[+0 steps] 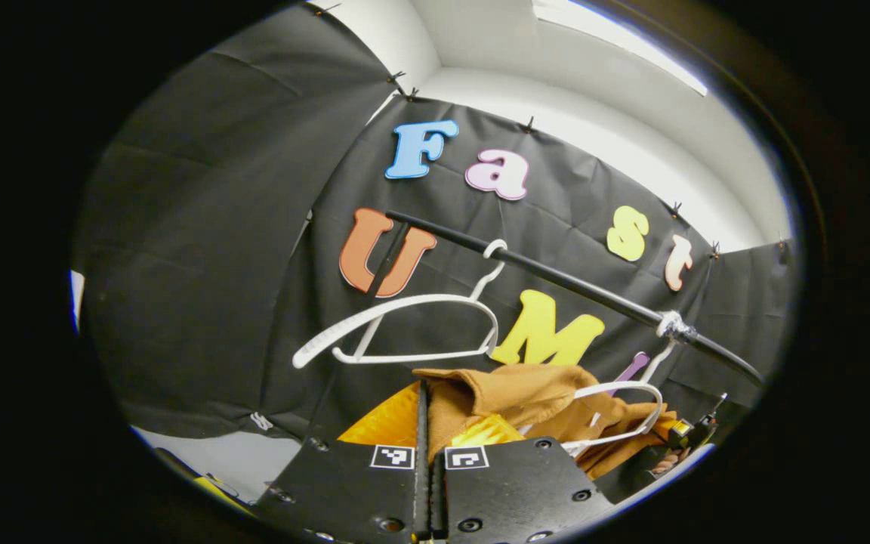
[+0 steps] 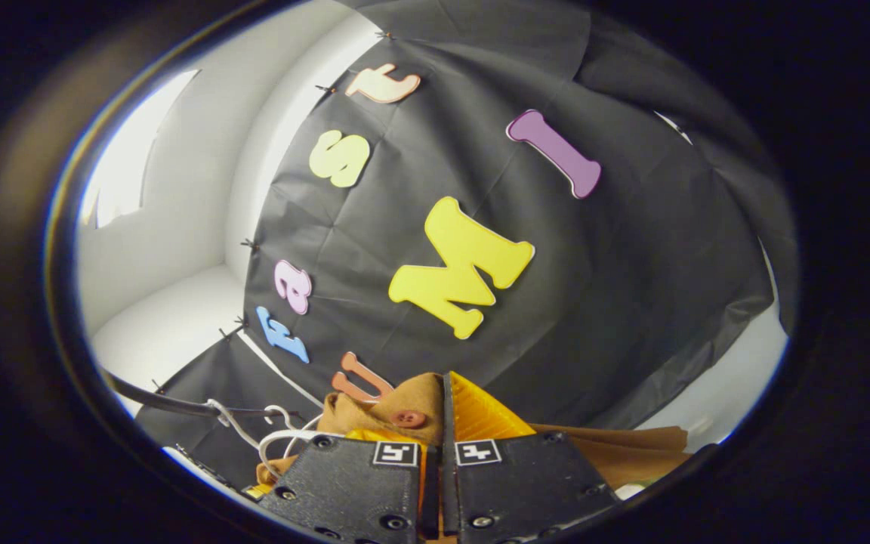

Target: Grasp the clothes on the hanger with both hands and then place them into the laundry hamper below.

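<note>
Garment [image 1: 526,400] pinched between left gripper [image 1: 429,423] fingers; likewise right gripper [image 2: 439,423].

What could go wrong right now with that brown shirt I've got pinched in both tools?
The brown shirt seems still draped around the white hanger, so pulling down could snag it or drag the hanger off the black rail. The right tool pinches only a fold near the button, which might slip. The hamper is out of sight, risking a miss.

Both views tilt upward, close behind brown garment [image 1: 533,400]; both share rail [image 1: 556,281], likely same hanger [image 2: 284,438].
</note>
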